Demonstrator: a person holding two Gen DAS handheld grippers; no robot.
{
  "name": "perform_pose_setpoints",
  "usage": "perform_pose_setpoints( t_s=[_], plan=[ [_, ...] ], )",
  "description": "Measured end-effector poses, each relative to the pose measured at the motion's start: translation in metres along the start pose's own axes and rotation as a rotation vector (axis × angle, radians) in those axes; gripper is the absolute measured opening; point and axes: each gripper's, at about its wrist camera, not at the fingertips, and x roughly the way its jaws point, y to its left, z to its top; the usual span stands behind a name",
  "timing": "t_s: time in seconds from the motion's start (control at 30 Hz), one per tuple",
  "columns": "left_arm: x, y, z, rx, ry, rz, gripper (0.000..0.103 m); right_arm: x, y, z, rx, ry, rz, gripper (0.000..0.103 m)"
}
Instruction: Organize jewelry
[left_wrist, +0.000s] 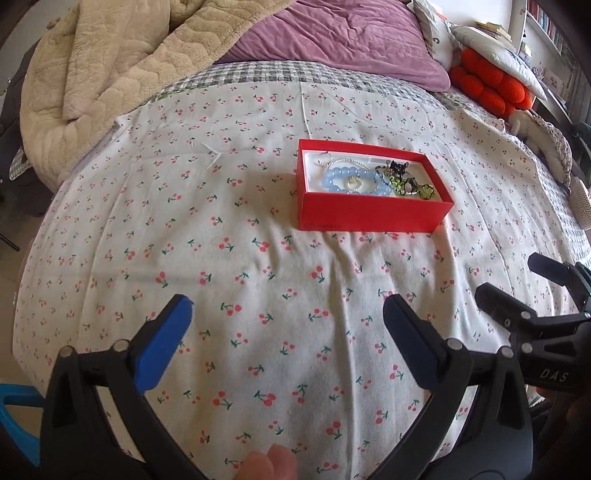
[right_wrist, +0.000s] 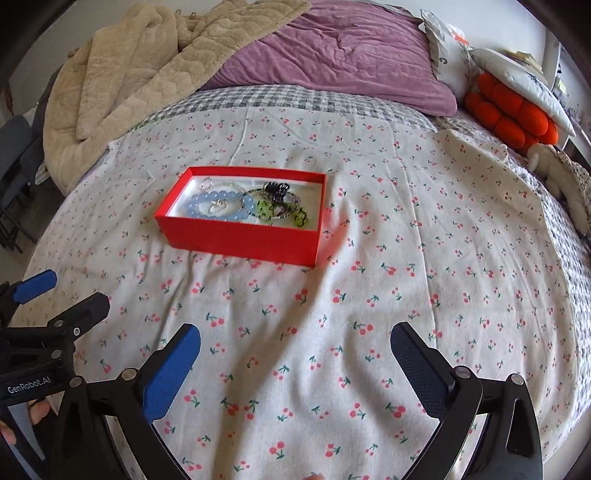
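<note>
Readable writing is scarce. On the body of my left gripper (right_wrist: 62, 291), seen from the right wrist camera, white letters spell "GenRobot.AI". On my right gripper (left_wrist: 517, 284), seen from the left wrist camera, I read "DAS". The near wall of the red box (left_wrist: 364, 216) carries a small dark printed mark, too fine for me to read.

Both pairs of jaws stand wide apart with nothing between them; under each I see only the cherry-print sheet (left_wrist: 258, 295). From each wrist camera I look down my own blue-padded fingers (left_wrist: 162, 350) at the bed.

The red box lies open on the sheet, well ahead of both grippers and apart from them. Inside, on its white lining, the jewelry sits in a heap: a pale blue bead bracelet (left_wrist: 349, 179) with a small silvery ring-shaped piece in its middle, a thin silver chain (right_wrist: 225, 186) along the far side, and a tangle of green and black pieces (right_wrist: 280, 210) at the right end.

Beyond the box lie a beige fleece blanket (left_wrist: 110, 62), a purple quilt (left_wrist: 351, 40), an orange bobbled cushion (left_wrist: 491, 85) and white pillows (right_wrist: 517, 81). Nothing stands between the grippers and the box. A fingertip (left_wrist: 273, 463) shows at the bottom edge of the left wrist view.
</note>
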Motion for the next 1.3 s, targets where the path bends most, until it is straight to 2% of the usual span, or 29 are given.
perform_pose_setpoints(
  t_s=[0.13,0.33,0.7,0.83,1.1,1.3],
  plan=[
    [0.005,0.000,-0.013,0.001,0.003,0.012,0.103,0.010,0.015,-0.013,-0.035,0.021,-0.034,0.103],
    [0.019,0.003,-0.017,-0.015,0.021,0.018,0.103,0.023,0.022,-0.013,-0.074,0.020,-0.085,0.103],
    [0.038,-0.001,-0.013,-0.011,0.065,0.033,0.103,0.051,0.019,-0.005,-0.023,0.074,-0.066,0.103],
    [0.042,0.001,-0.012,-0.029,0.080,0.047,0.103,0.054,0.020,-0.003,-0.023,0.078,-0.075,0.103],
    [0.043,0.002,-0.012,-0.041,0.088,0.030,0.103,0.052,0.020,-0.005,-0.017,0.084,-0.074,0.103],
    [0.043,0.003,-0.013,-0.051,0.095,0.051,0.103,0.051,0.019,-0.005,-0.014,0.079,-0.076,0.103]
  ],
)
